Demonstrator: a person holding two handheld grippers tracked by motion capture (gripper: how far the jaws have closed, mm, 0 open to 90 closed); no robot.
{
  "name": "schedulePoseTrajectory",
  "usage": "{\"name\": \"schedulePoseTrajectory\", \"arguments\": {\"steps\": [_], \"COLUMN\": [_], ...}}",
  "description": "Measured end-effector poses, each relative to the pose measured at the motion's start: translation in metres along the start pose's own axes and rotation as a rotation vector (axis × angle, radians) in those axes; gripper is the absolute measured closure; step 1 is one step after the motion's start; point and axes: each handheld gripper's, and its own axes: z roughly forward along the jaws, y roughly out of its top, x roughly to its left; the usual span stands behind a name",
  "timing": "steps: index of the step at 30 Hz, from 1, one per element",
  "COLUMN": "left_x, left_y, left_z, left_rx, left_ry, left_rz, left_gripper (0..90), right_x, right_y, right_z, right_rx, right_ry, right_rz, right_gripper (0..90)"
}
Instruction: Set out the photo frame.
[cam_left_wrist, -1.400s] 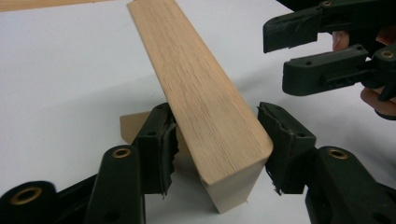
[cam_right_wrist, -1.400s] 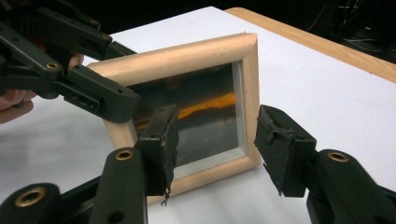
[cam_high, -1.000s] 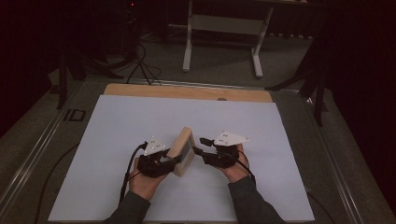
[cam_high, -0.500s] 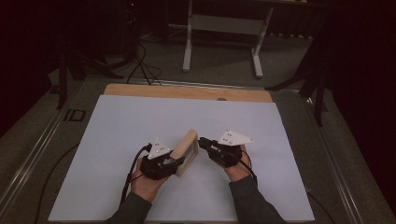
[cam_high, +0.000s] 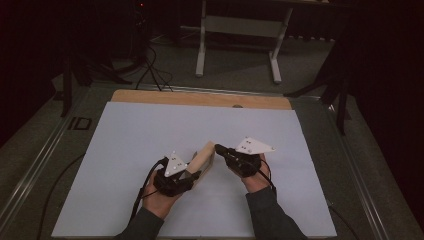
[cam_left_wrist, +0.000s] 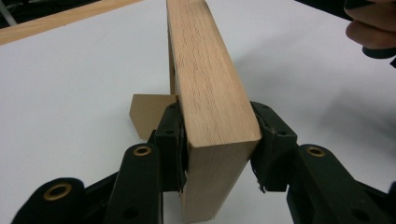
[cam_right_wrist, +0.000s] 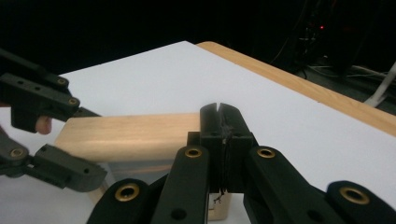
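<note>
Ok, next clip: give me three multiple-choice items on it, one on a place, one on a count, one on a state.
1. Where do the left gripper's jaws grip the block?
A. near end
B. far end
C. middle

2. How many wooden blocks are there?
A. three
B. two
C. one

3. How do the right gripper's jaws stand?
A. wide open
B. shut, nothing between them
C. shut on the block

Key:
1 A: in the left gripper view, the left gripper clamps the sides of the block at its near end.
2 C: the high view shows one block on the white sheet.
3 B: the right gripper has just been closing; its pads meet beside the block.
</note>
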Motion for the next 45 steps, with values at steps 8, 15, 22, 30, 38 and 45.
{"name": "schedulePoseTrajectory", "arguments": {"steps": [8, 15, 22, 30, 38, 45], "left_x": [-0.006, -0.011, -0.015, -0.016, -0.013, -0.008], "left_y": [-0.001, -0.001, -0.001, -0.001, 0.000, 0.000], "left_z": [0.000, 0.000, 0.000, 0.000, 0.000, -0.001], "left_rx": [-0.008, -0.006, -0.007, 0.000, 0.009, 0.012], "left_ry": [-0.028, -0.047, -0.063, -0.071, -0.036, 0.027], "left_rz": [0.045, 0.085, 0.115, 0.134, 0.134, 0.120], "left_gripper": [60.0, 60.0, 60.0, 59.9, 59.4, 57.3], "right_x": [0.003, 0.001, -0.003, -0.003, -0.003, -0.005], "right_y": [0.002, 0.002, -0.001, -0.003, -0.004, -0.004], "right_z": [0.004, 0.005, 0.008, 0.011, 0.011, 0.010], "right_rx": [0.006, 0.013, 0.031, 0.034, 0.033, 0.035], "right_ry": [-0.014, -0.019, -0.027, -0.020, -0.023, -0.027], "right_rz": [-0.016, -0.009, 0.004, 0.009, 0.017, 0.019], "right_gripper": [89.4, 89.5, 89.6, 89.6, 89.7, 89.8]}}
